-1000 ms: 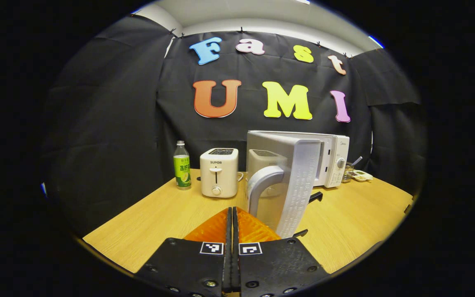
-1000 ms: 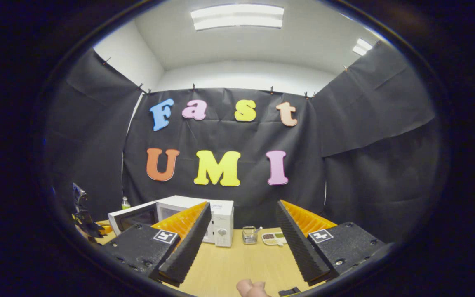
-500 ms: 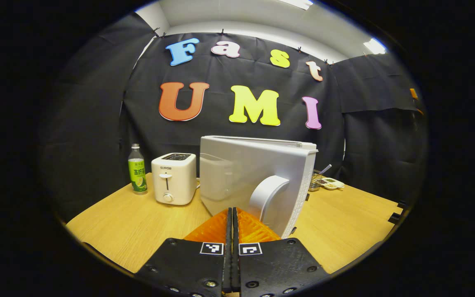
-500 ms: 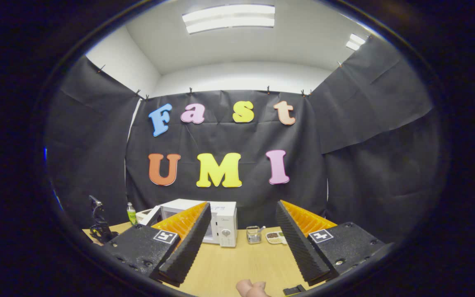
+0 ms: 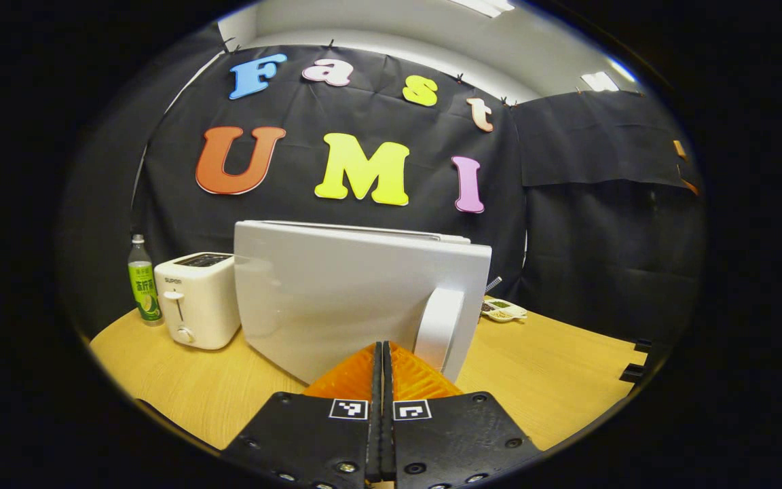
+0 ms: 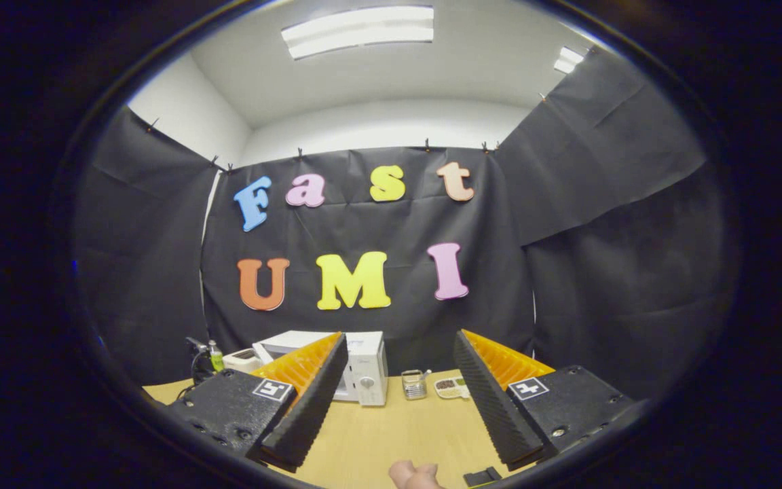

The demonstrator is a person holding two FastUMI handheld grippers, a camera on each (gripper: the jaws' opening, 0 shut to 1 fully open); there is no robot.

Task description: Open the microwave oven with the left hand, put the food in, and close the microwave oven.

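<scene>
White microwave door (image 5: 337, 292) stands just ahead of the left gripper (image 5: 383, 350), outer face toward the camera, long axis running left to right across the left gripper view. Its curved handle (image 5: 437, 327) sits at the door's right end, just right of the fingertips and very near them; contact can't be told. Left gripper fingers are pressed together with nothing between them. Toaster (image 5: 194, 297) and green bottle (image 5: 140, 280) stand left of the door on the wooden table (image 5: 180, 380).

Right gripper view: microwave (image 6: 357, 370) sits far left-of-centre behind the right gripper's left finger, door swung out to the left. Glass jar (image 6: 415, 384) and small food dish (image 6: 451, 388) lie just right of the microwave, nearly dead ahead between the spread fingers. Right gripper (image 6: 398, 380) is wide, holding nothing, held level, well back from the dish. A fingertip (image 6: 413, 473) shows at the bottom edge.

Judgement: door looks open enough; the right gripper is the one lined up with the food, needs a straight forward reach, then a carry left into the cavity.
</scene>
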